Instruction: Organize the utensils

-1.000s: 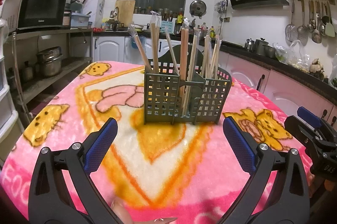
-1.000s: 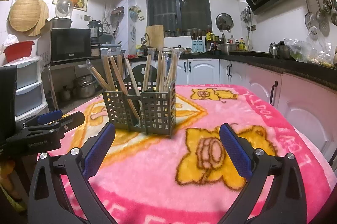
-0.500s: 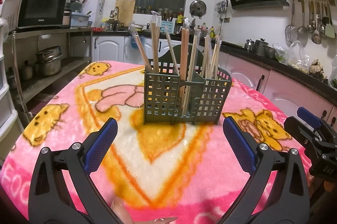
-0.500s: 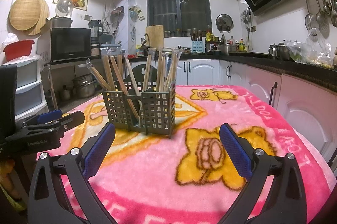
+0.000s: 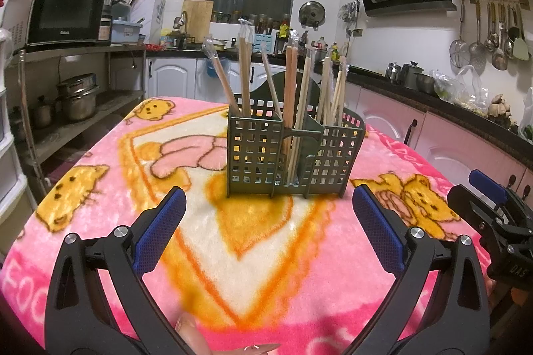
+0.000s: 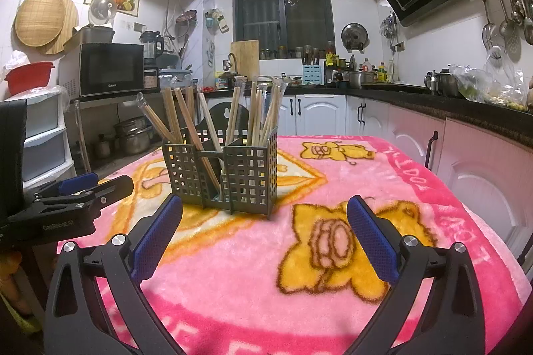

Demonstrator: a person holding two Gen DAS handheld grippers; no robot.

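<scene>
Chopsticks (image 5: 290, 95) all stand bundled in the grey slotted caddy (image 5: 289, 161), mid-bench at twelve o'clock from the left gripper (image 5: 269, 231). Right gripper (image 6: 265, 235) sees the caddy at eleven o'clock. Both sets of jaws gape wide, holding nothing. Looks like sorting's done or pausing; any next pick needs a reach forward.

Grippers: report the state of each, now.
Left gripper: open, holding nothing.
Right gripper: open, holding nothing.
</scene>
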